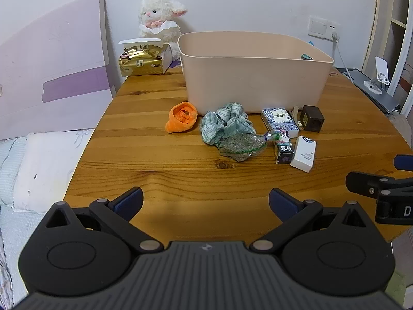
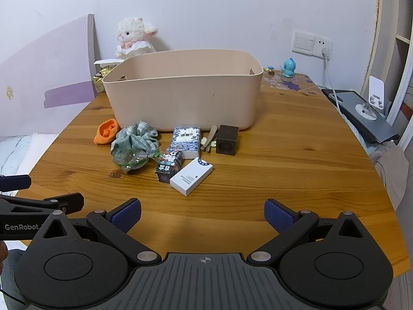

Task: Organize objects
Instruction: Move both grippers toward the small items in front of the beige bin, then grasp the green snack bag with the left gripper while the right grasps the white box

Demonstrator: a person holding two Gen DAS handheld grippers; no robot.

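The right gripper is hovering over the near edge of the wooden table, its blue pads standing wide apart with nothing between them. The left gripper is hanging beside it at the same near edge, likewise spread and empty.

The things to be tidied are lying in a loose row just in front of the beige plastic bin, which is sitting toward the far edge of the table. Closest to the right gripper is the white box, lying flat almost straight ahead of the claw and a little left of its centre line. Its long axis is running diagonally, from near-left to far-right, so the pads would probably need a slight turn to close across its short sides. It is touching or just beside the dark cartoon-printed box. Behind them are lying the blue-and-white patterned box, a brown cube and a small wooden clip.

Further left are resting a clear bag of greyish bits, a crumpled green checked cloth and an orange fabric piece; these are lying nearer the left gripper's line.

By my judgement the right hand is better placed for the white box, the left for the cloth or the orange piece.
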